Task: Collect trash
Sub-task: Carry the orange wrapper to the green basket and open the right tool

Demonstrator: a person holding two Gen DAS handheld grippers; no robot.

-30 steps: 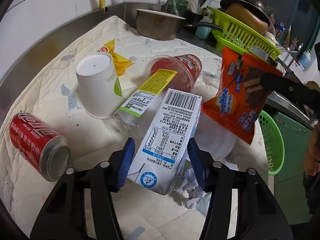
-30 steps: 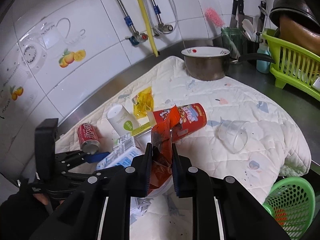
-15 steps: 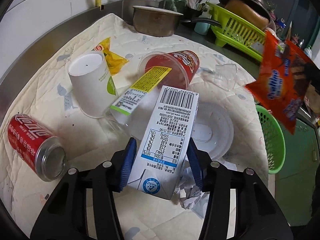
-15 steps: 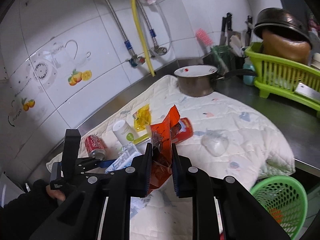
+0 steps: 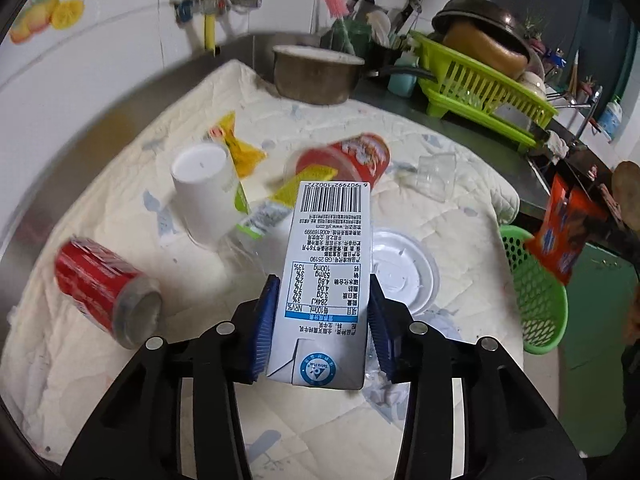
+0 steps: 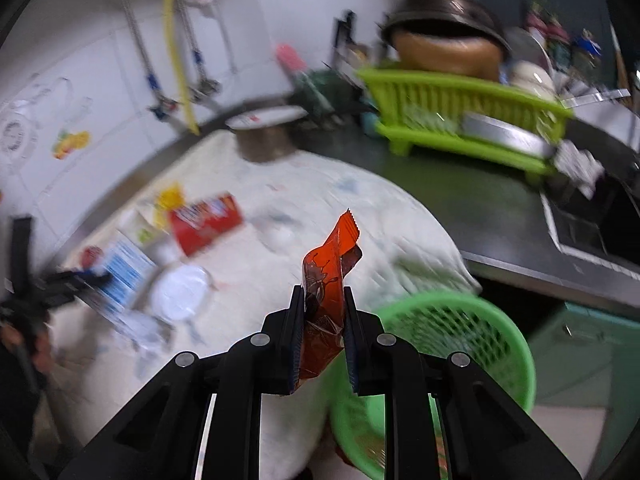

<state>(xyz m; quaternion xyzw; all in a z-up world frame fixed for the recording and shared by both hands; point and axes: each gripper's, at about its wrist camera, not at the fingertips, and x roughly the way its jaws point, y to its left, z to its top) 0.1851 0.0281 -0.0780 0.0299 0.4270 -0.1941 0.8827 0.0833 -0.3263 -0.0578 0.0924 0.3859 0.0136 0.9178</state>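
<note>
A white and blue milk carton (image 5: 326, 280) stands between the blue pads of my left gripper (image 5: 322, 320), whose jaws are closing; both pads press its sides and it hangs lifted over the quilted cloth (image 5: 120, 360). My right gripper (image 6: 322, 320) is shut on an orange snack wrapper (image 6: 326, 292), held at the rim of the green basket (image 6: 460, 328). From the left wrist view the same wrapper (image 5: 564, 236) hangs over the basket (image 5: 536, 292). The carton (image 6: 120, 276) shows blurred in the right wrist view.
On the cloth lie a red can (image 5: 100, 284), a white paper cup (image 5: 204, 192), a yellow packet (image 5: 236, 148), a red noodle cup (image 5: 352, 156), a clear plastic cup (image 5: 436, 176), a white lid (image 5: 400, 272) and crumpled paper (image 5: 400, 392). A pot (image 5: 316, 76) and green dish rack (image 5: 480, 88) stand behind.
My left gripper has closed on the milk carton and raised it off the cloth. My right gripper has carried the orange wrapper to the right, from over the cloth to the green basket.
</note>
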